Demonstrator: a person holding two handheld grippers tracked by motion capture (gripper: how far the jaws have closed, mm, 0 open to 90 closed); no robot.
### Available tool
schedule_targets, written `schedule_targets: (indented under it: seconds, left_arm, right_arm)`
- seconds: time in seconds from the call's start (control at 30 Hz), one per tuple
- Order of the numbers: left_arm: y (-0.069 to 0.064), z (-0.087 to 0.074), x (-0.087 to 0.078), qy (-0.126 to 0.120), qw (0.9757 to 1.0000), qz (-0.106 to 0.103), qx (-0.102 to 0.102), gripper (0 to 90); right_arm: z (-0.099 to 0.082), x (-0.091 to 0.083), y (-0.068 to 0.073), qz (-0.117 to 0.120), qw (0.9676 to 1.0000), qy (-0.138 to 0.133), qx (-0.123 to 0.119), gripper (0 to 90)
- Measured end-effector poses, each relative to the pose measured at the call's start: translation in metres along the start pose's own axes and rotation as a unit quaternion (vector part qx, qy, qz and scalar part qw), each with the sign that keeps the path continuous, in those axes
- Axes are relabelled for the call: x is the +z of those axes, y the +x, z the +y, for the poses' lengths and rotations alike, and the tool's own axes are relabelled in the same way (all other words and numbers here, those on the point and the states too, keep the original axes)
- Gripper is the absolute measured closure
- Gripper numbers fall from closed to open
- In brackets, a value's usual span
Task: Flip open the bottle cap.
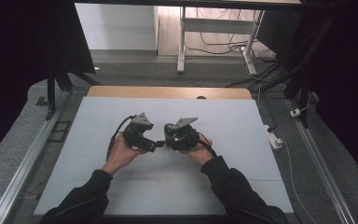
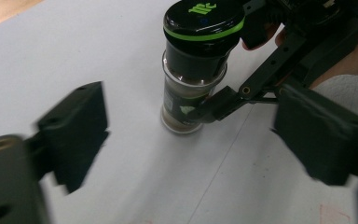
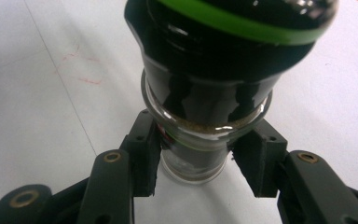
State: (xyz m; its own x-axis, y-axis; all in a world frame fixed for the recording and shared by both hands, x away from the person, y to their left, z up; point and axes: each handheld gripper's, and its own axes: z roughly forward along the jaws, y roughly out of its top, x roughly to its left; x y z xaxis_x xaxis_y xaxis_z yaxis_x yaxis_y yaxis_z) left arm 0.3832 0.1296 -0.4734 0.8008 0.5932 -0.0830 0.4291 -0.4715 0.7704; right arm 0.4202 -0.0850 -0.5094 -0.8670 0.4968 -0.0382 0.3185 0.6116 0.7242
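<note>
One grinder [image 2: 193,70] | upright, cap up | right claw [image 3: 200,161] clamps its glass body | left claw [image 2: 186,140] wide, apart

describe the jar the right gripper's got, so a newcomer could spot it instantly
On the white table, look to the middle, where the two hands meet. The right gripper is shut on a small clear glass jar standing on the table, with the left gripper open in front of it. It has a wide black cap with a bright green band and green logo, and brownish contents.
</note>
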Motion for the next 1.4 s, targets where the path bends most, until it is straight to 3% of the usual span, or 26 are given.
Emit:
schedule_targets:
  seconds: [0.03, 0.07, 0.17, 0.23, 0.27, 0.33, 0.4, 0.77, 1.4]
  left_arm:
    - [0.000, 0.000, -0.001, -0.001, 1.0000, -0.002, 0.002, 30.5]
    - [0.000, 0.000, -0.001, -0.002, 1.0000, -0.004, 0.005, 30.5]
    - [0.001, 0.000, -0.002, -0.005, 0.9999, -0.013, 0.002, 54.0]
    - [0.001, 0.000, -0.001, -0.005, 0.9999, -0.014, 0.001, 58.6]
    - [0.000, 0.001, 0.000, -0.004, 0.9998, -0.022, 0.003, 70.2]
    - [0.000, 0.002, 0.001, -0.001, 0.9996, -0.027, 0.005, 81.8]
    - [-0.002, 0.003, 0.003, -0.001, 0.9994, -0.035, 0.006, 88.1]
    - [-0.006, 0.007, 0.014, 0.024, 0.9992, -0.026, 0.021, 88.9]
    - [-0.011, 0.019, -0.001, -0.003, 0.9996, -0.024, 0.013, 88.9]
  right_arm:
    - [0.000, 0.000, 0.000, 0.000, 1.0000, 0.000, 0.000, 52.5]
    - [0.000, 0.000, 0.000, 0.000, 1.0000, 0.000, 0.000, 52.5]
    - [0.000, 0.000, 0.000, 0.000, 1.0000, -0.001, -0.001, 52.5]
    - [0.000, 0.000, 0.000, 0.000, 1.0000, -0.001, -0.001, 52.5]
    - [0.000, 0.000, 0.000, 0.000, 1.0000, -0.001, -0.001, 52.5]
    - [0.000, 0.000, 0.000, 0.000, 1.0000, -0.001, -0.001, 52.5]
    - [0.000, 0.000, 0.000, 0.000, 1.0000, -0.001, 0.000, 52.5]
    - [0.000, 0.000, -0.001, 0.001, 1.0000, -0.001, 0.002, 52.5]
    - [0.000, 0.000, 0.001, -0.001, 1.0000, 0.002, 0.000, 52.5]
